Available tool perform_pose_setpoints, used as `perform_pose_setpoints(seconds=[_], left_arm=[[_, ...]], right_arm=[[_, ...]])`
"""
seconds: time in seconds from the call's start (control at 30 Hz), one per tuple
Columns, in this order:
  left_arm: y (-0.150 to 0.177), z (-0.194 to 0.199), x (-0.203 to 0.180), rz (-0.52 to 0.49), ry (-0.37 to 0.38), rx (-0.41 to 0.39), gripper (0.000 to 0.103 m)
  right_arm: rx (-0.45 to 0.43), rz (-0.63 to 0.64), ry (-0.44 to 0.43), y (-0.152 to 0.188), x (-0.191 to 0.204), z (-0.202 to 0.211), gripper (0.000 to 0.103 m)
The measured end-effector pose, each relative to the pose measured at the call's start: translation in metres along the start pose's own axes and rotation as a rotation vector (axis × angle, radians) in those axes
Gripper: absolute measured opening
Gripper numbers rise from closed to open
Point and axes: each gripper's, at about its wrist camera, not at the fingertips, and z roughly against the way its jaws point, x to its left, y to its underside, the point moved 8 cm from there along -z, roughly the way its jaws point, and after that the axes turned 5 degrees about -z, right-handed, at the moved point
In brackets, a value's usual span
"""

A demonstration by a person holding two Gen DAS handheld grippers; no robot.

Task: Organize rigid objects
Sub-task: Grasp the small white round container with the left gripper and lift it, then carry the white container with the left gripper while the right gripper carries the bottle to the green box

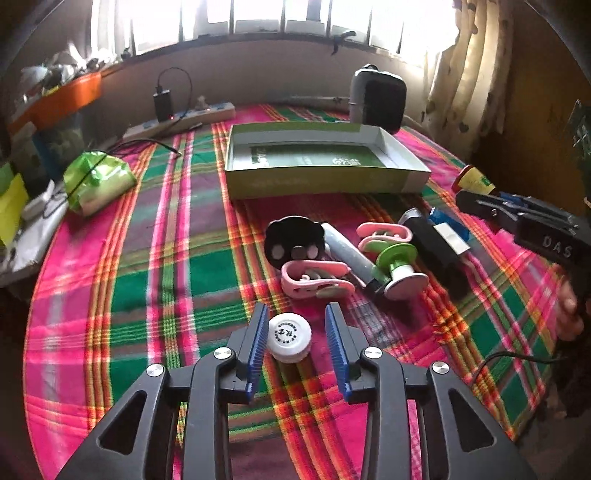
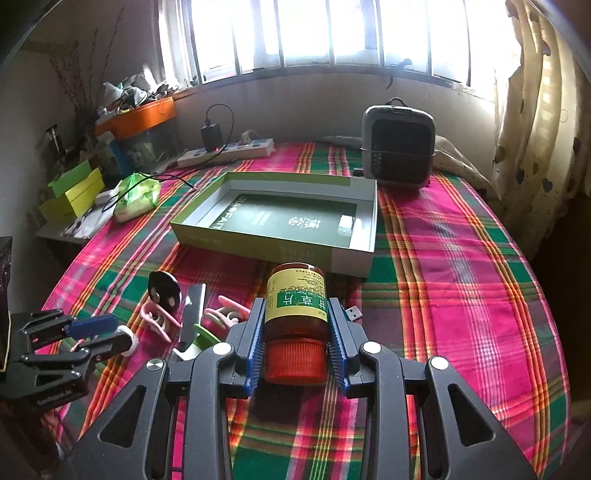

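The left gripper [image 1: 297,334], its blue ribbed pads spread apart, is straddling a small white round plastic cap with printed black characters [image 1: 289,335]; the cap is lying on the pink, green and orange plaid cloth [image 1: 155,280] between the pads, close to the left one, and the frame does not settle whether it is touching. The right gripper [image 2: 296,325] is clamping an amber plastic medicine bottle with a red ribbed lid and a yellow-and-green label [image 2: 297,321], the lid pointing back toward the camera and the base pointing forward.

Just beyond the left gripper a cluster of small items is lying on the cloth: two pink plastic clips [image 1: 314,278], a black panda-shaped disc with white spots [image 1: 293,240], a grey cylindrical tube [image 1: 349,253], a green-and-white spool-shaped piece [image 1: 400,267], and a black rectangular block [image 1: 436,247] beside a blue-and-white flat object [image 1: 448,229].

Farther back, a shallow open cardboard box with olive-green walls and a dark green printed floor [image 1: 395,142] is sitting on the cloth, well apart from the cluster. To its left a crumpled green plastic bag [image 1: 98,181] is lying near the cloth's edge. Behind the box, a grey-and-black boxy heater [image 2: 397,144] is standing to the right, and a white power strip with a black adapter plugged in [image 2: 227,151] is lying to the left, under the barred window [image 2: 332,33].
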Motion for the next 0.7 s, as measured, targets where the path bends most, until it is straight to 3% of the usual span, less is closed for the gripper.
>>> perform_pose_setpoints(seconds=[0.23,0.7], left_arm=[[0.008,-0.013,0.005,0.018,-0.017,0.047,0.031],[0.003,-0.009,0.011,0.037,-0.025,0.034,0.026]], right_arm=[[-0.003,-0.006,0.007,0.001,-0.002,0.002,0.033],[-0.001,-0.007,0.01,0.001,-0.004,0.001,0.033]])
